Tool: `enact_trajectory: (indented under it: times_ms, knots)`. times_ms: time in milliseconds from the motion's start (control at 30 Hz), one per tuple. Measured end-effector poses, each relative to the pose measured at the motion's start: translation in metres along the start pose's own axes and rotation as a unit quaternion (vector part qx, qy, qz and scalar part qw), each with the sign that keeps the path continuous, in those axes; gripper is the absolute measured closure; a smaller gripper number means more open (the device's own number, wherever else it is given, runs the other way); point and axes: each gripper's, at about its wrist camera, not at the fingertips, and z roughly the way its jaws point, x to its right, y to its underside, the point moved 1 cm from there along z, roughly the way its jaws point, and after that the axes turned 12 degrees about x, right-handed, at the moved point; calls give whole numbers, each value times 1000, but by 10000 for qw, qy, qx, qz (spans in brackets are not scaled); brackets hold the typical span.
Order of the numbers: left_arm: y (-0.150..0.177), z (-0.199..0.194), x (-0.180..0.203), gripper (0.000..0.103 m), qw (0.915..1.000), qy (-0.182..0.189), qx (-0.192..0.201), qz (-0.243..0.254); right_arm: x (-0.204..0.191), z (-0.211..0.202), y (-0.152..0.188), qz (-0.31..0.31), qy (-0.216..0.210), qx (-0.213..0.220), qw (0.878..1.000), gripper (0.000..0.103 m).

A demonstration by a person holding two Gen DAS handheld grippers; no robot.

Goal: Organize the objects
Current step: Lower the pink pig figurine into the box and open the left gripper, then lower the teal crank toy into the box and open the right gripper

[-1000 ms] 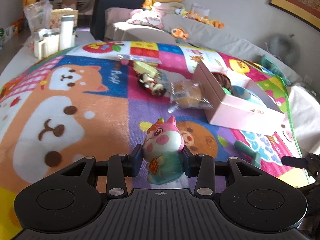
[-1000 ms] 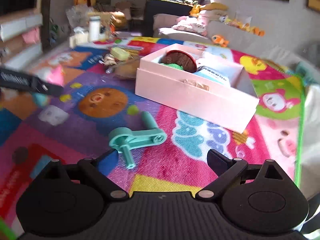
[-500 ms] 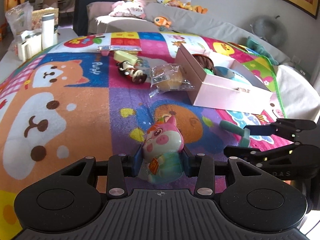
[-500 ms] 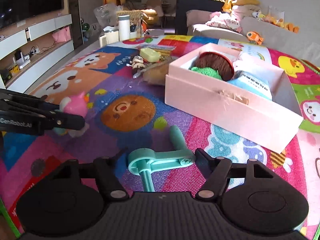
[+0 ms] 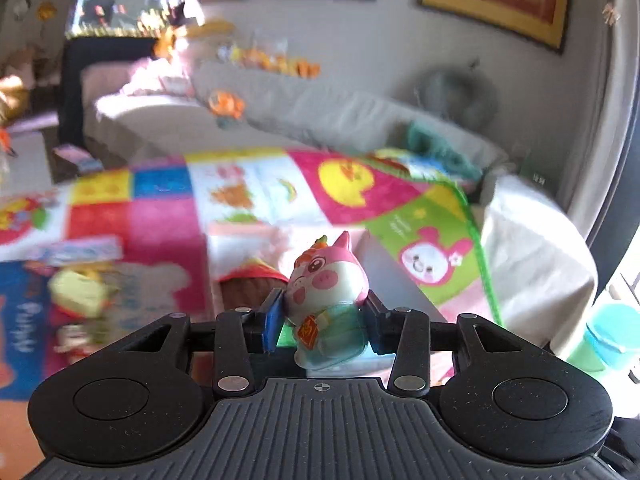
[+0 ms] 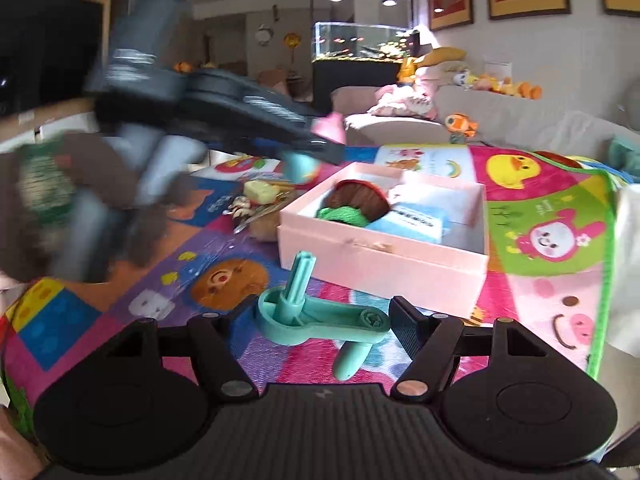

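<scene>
My left gripper (image 5: 322, 322) is shut on a pink pig figurine (image 5: 326, 300) and holds it in the air above the near end of the pink box (image 5: 384, 272). In the right wrist view the left gripper (image 6: 320, 148) with the figurine (image 6: 302, 166) hangs blurred over the box's left end. The pink box (image 6: 380, 258) holds a brown round thing, green yarn and a blue pack. My right gripper (image 6: 324, 322) is shut on a teal crank handle (image 6: 320, 320), lifted just above the mat, in front of the box.
A colourful play mat (image 6: 552, 200) covers the table. A yellow item (image 6: 260, 191), a small figure and a wrapped bun lie left of the box. The person's arm is blurred at the left. A grey sofa with toys (image 6: 472, 112) stands behind.
My left gripper has lifted the pig figurine off the mat and carried it right, over the box. My right gripper has closed on the teal crank handle and raised it slightly.
</scene>
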Motion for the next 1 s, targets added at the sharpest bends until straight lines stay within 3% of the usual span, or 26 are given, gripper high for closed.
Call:
enact_trajectory:
  times_ms: [133,300,467,700,867,1000]
  knots:
    - [24,33,4,57,9937,-618,-823,447,11,-4,4,84,151,12,9999,33]
    - [28,15,3,57,9911,-730,-536,972,22,4,8,246,241,-45,9994,33]
    - [21,-20,-8,60,9956,-600,75,718,23,15,7,360,271,-75,9990,33]
    - [27,-72,-46,60,9961,-490,713,-171,26,16,-15,356,306,16,9989,33]
    - [44,-100,-69,61,9946,-621,688,-460,40,32,-59,724,99,29,9973,33]
    - [58,-104,-80,61,9936,-677,547,-719,52,86,-102,953,242,-221,9949,29]
